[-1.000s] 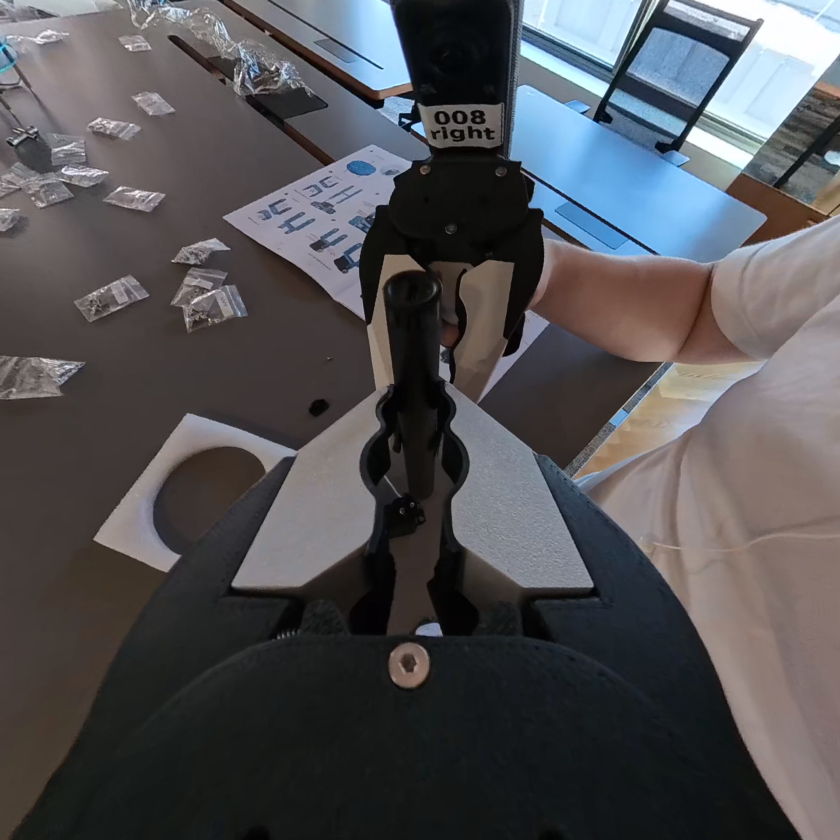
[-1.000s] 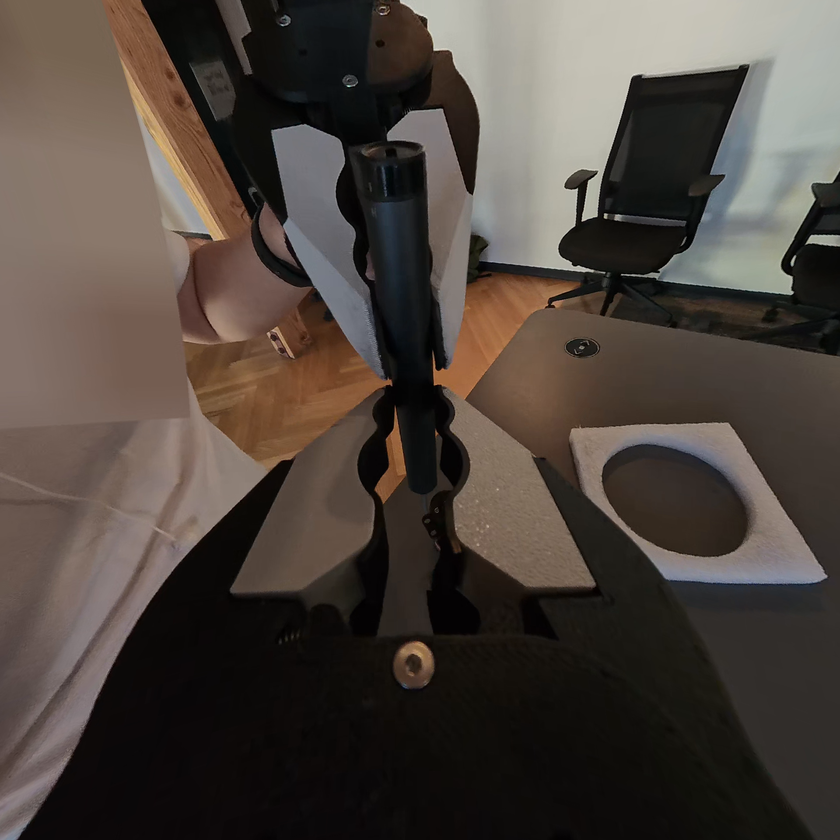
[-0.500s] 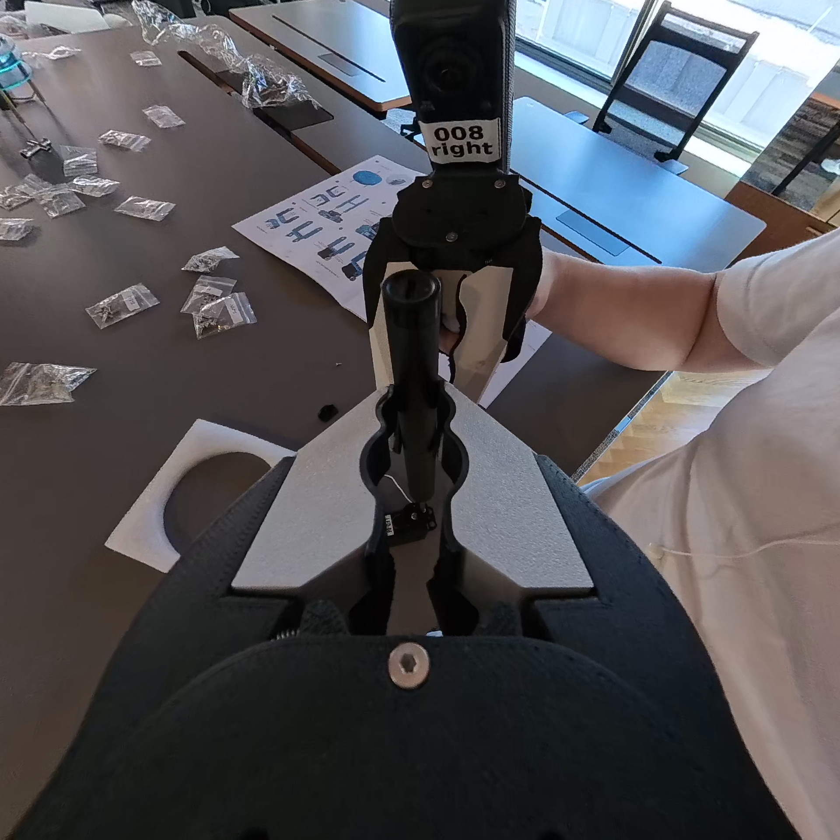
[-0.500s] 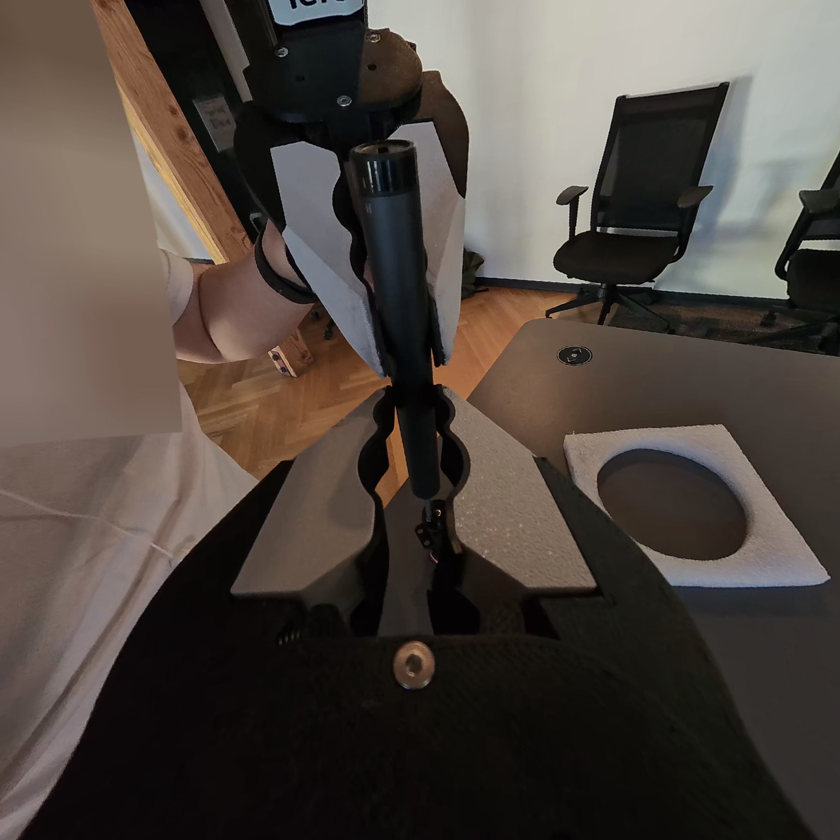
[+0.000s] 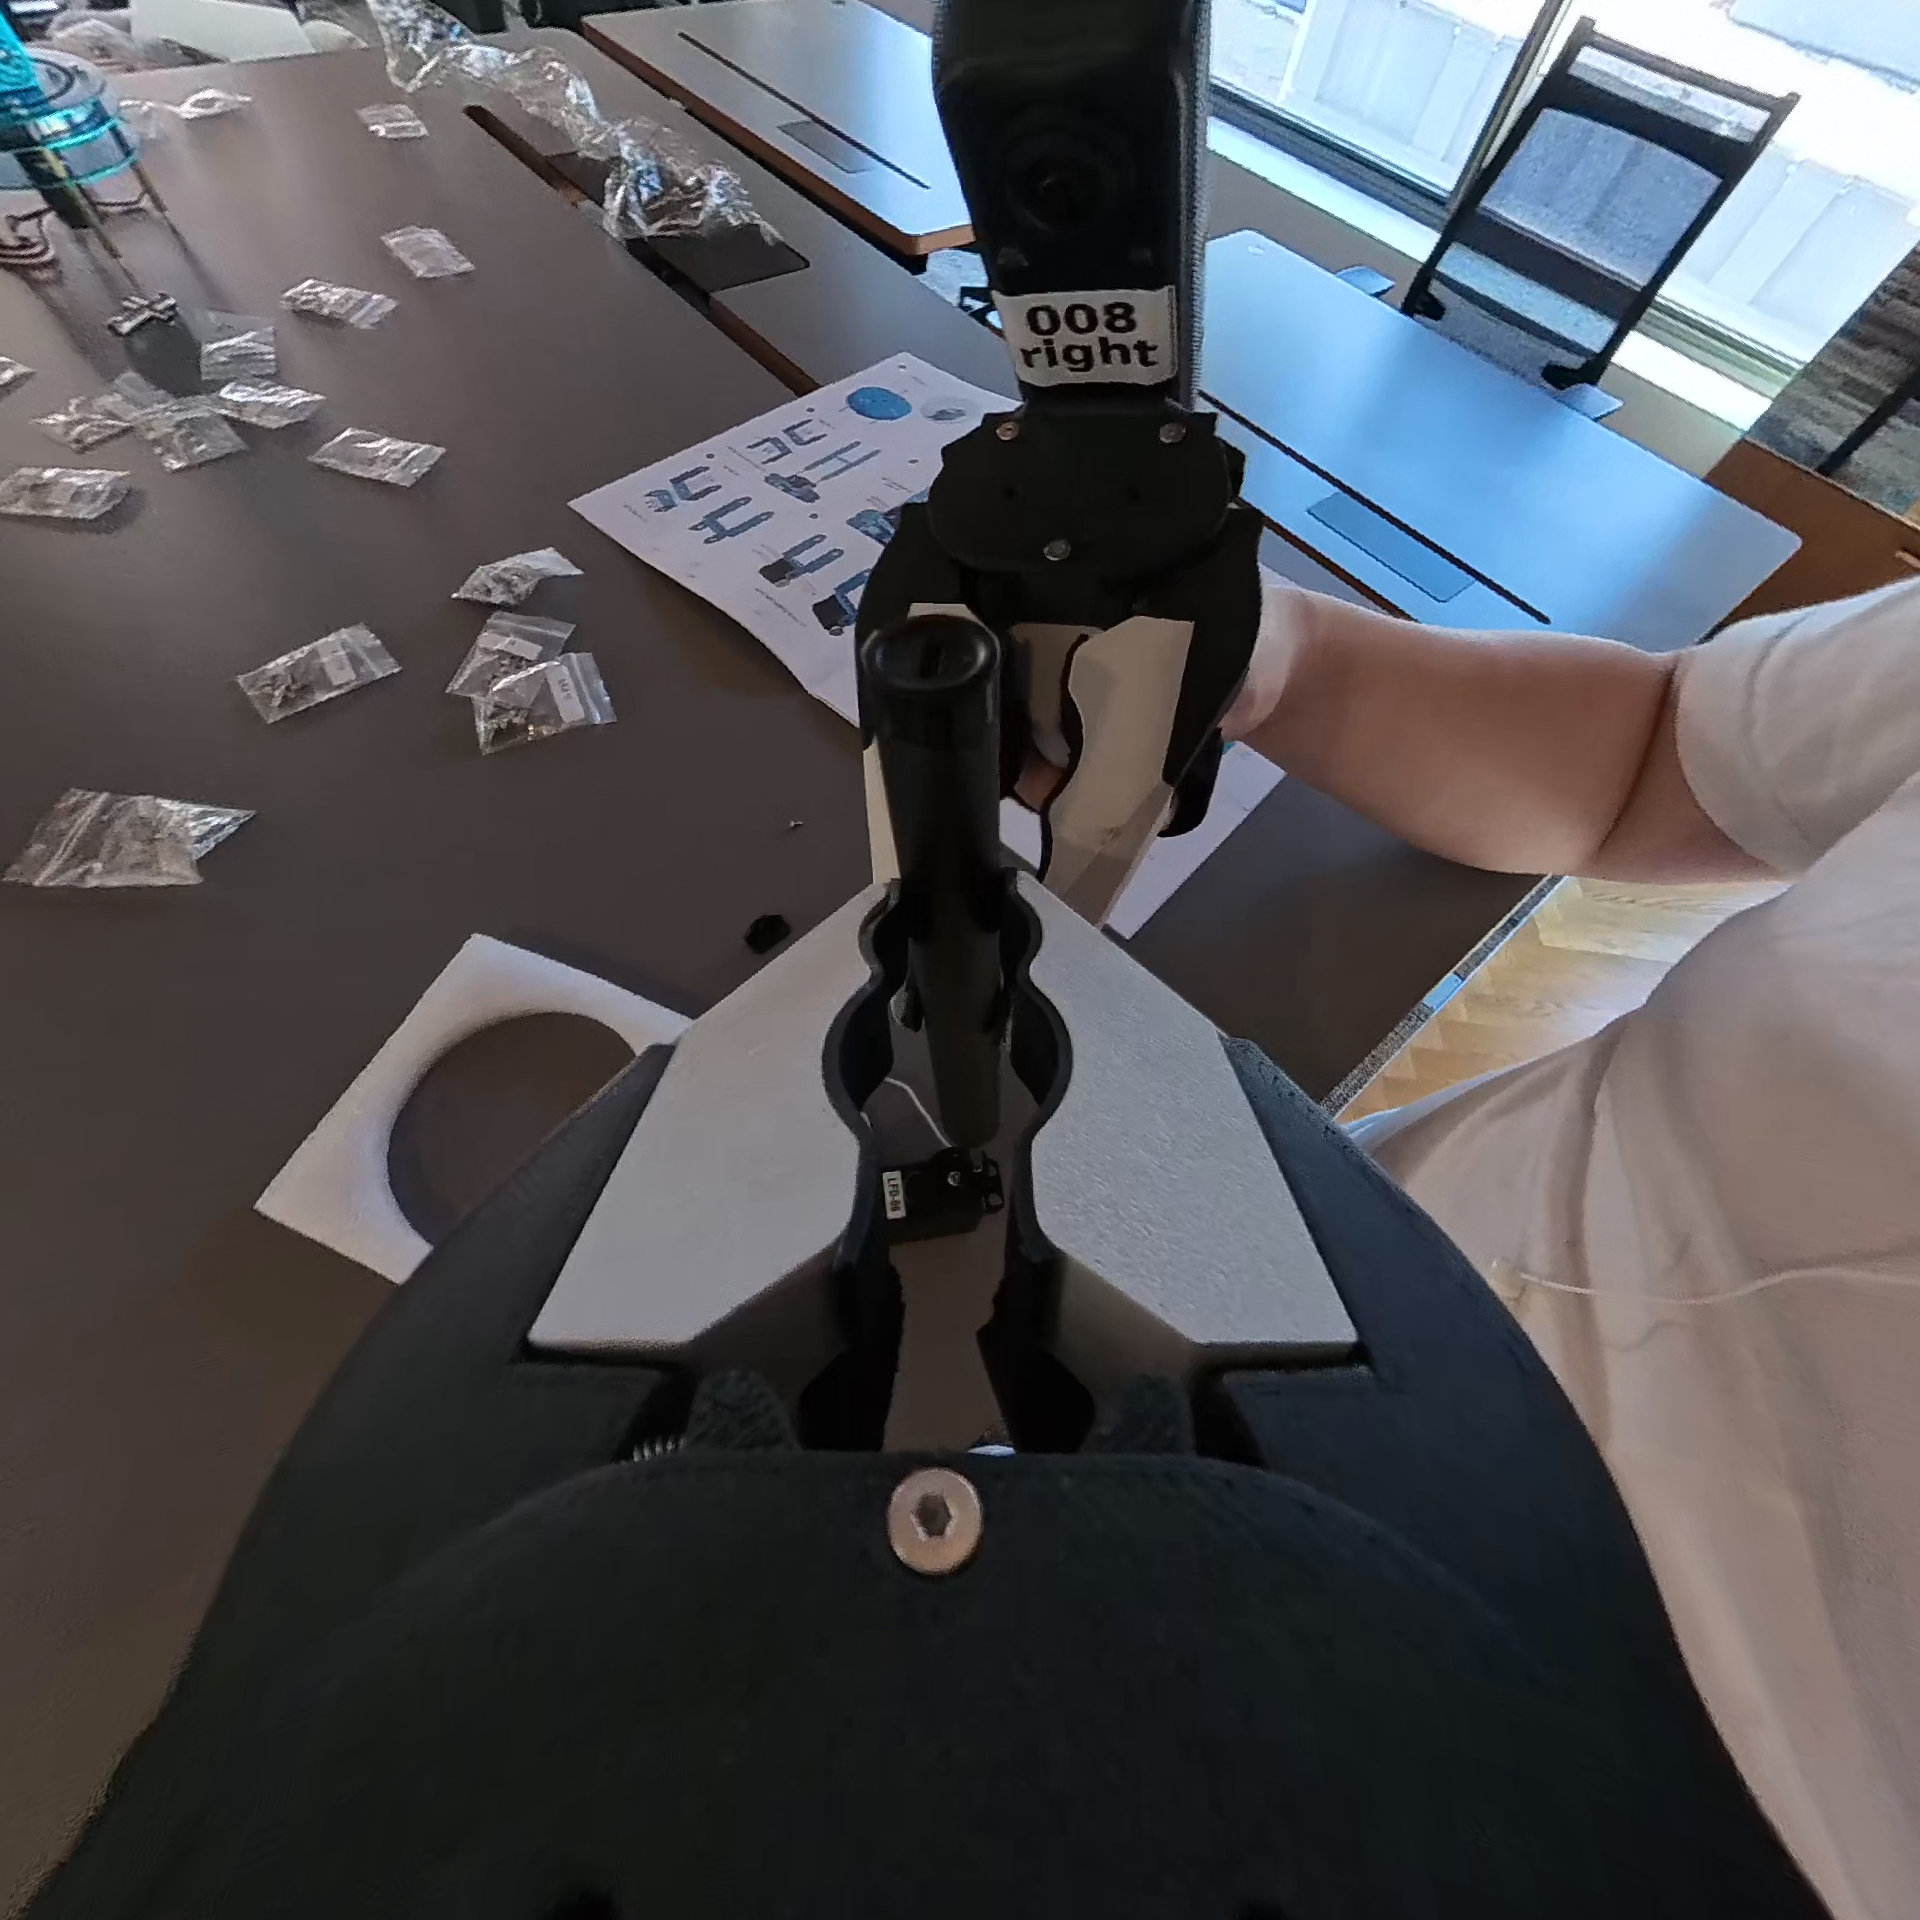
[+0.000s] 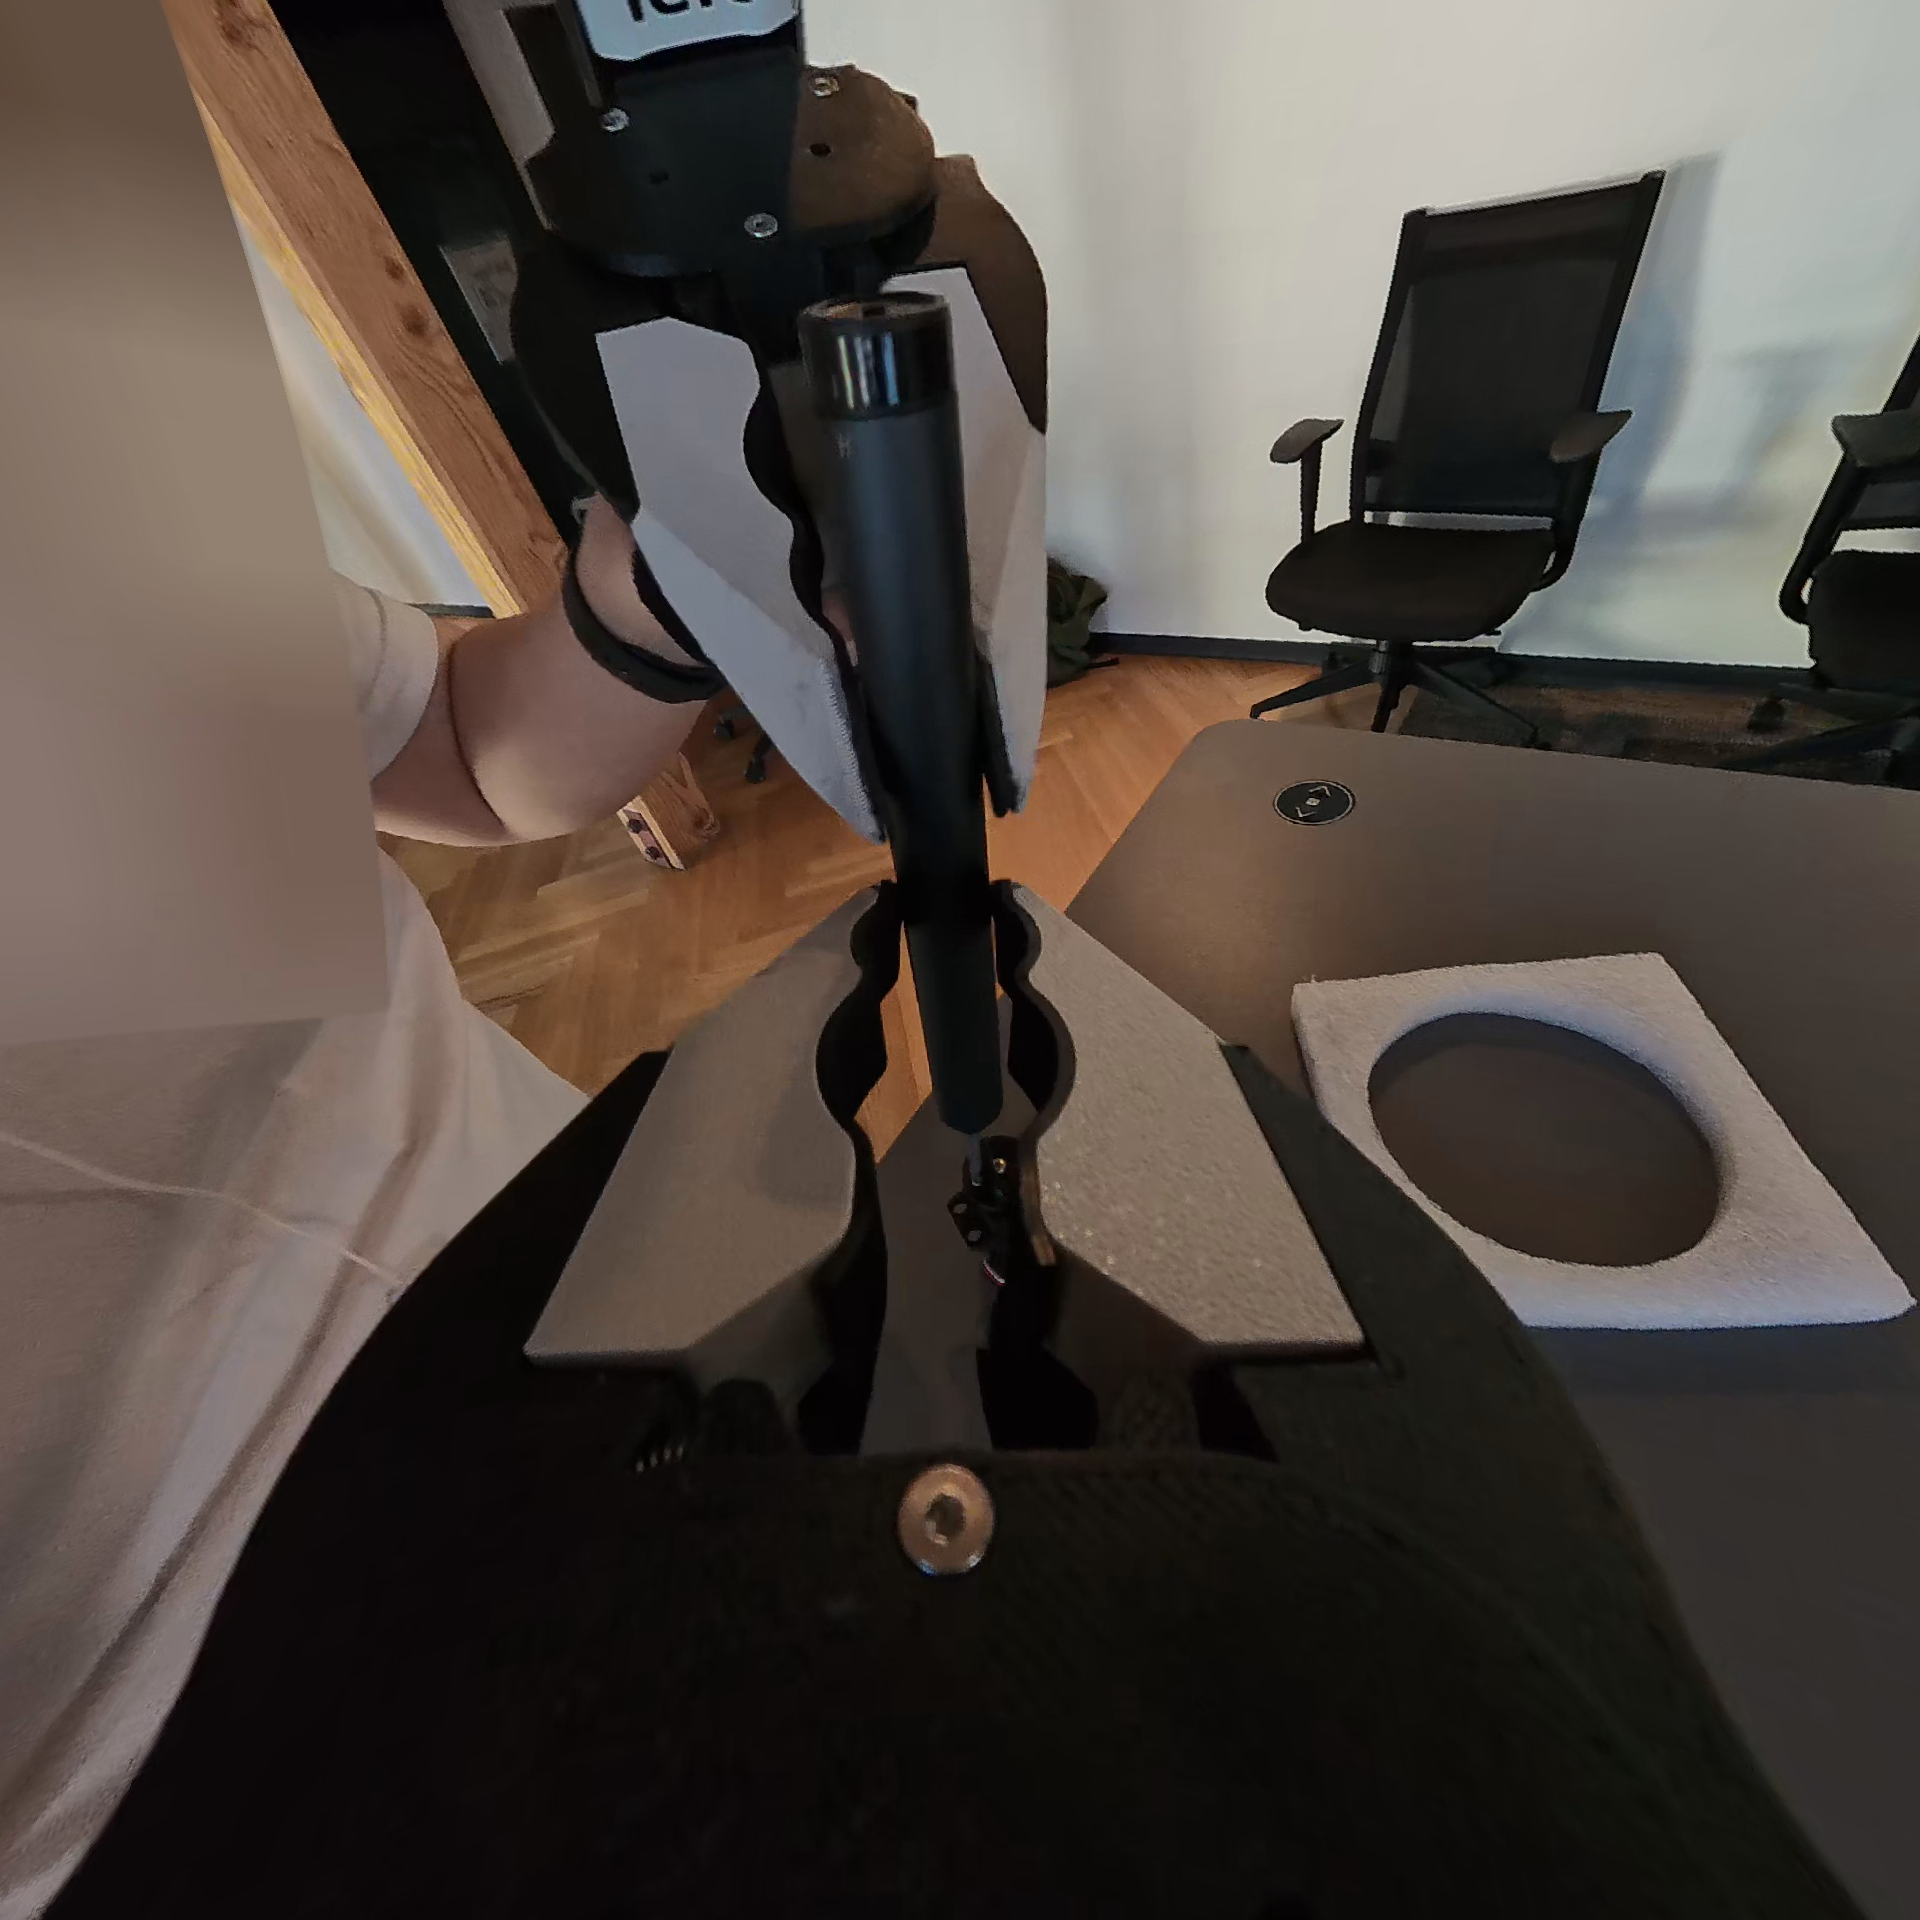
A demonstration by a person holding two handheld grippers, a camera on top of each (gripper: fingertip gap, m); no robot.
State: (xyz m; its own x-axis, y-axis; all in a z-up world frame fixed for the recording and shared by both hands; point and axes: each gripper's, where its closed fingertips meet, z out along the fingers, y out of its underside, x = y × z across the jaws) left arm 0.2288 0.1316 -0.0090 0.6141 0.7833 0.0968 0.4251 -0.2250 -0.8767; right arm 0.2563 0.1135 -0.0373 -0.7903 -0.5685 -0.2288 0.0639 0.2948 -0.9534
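A black tube [image 5: 935, 810] with a thicker collar at its top stands roughly upright above the table edge. My left gripper [image 5: 951, 904] is shut on it at the fingertips. My right gripper [image 6: 945, 899] is shut on the same tube [image 6: 914, 623] from the opposite side. The right gripper's white fingers [image 5: 1127, 748] show behind the tube in the left wrist view. The left gripper's fingers [image 6: 717, 582] flank the tube in the right wrist view. A small black part [image 5: 940, 1195] with thin wires hangs at the tube's lower end, also seen in the right wrist view [image 6: 987, 1195].
A white foam square with a round hole [image 5: 416, 1101] [image 6: 1558, 1143] lies on the dark table [image 5: 520, 831] near its edge. Several clear hardware bags [image 5: 312, 675], a printed sheet [image 5: 748, 520] and a small black piece [image 5: 766, 928] lie farther off. Office chairs [image 6: 1455, 520] stand by the wall. Both grippers' tips are close together, under 4 cm apart.
Both grippers stay shut on the tube. The pair has shifted slightly over the table edge, the tube's top leans a little more, and the small part at its lower end has turned.
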